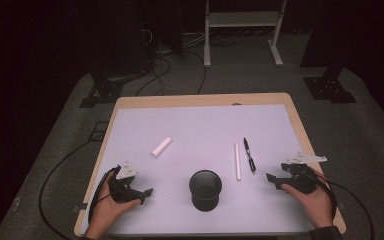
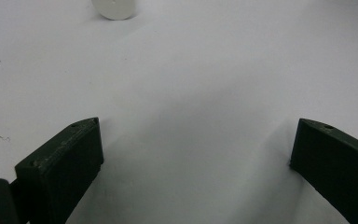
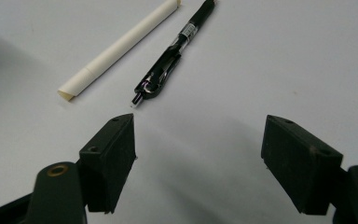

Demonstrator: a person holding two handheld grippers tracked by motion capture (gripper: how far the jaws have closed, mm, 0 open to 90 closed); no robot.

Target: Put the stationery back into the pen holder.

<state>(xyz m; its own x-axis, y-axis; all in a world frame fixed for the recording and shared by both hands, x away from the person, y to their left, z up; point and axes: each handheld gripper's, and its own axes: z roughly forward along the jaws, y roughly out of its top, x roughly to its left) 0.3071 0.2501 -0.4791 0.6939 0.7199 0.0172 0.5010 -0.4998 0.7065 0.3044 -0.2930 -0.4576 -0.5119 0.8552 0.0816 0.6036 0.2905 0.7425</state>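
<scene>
While both of my grippers rest low over the white table mat [image 1: 200,125] with nothing between their jaws, I record the following. Right gripper [image 3: 198,154]: jaws spread wide, empty. Just ahead of its left jaw lies a black retractable pen [image 3: 175,53], tip end towards me, and just beyond the pen, roughly parallel and apart from it, a white paper-wrapped stick [image 3: 121,49].

Judgement on handling: the pen looks light, rigid and smooth, so liable to roll or slip; I would take it across the barrel near mid-length, clear of the clip. The white stick appears lighter still, and its wrapper may crush; a gentle grip at its middle is advised.

Left gripper [image 2: 193,154]: jaws likewise wide apart, empty, bare mat between them. A short white cylinder [image 2: 115,8] lies well ahead of it.

Container: a black cup [image 1: 205,189] stands upright between the two grippers in the high view, and appears empty, though its dark interior is hard to read.
</scene>
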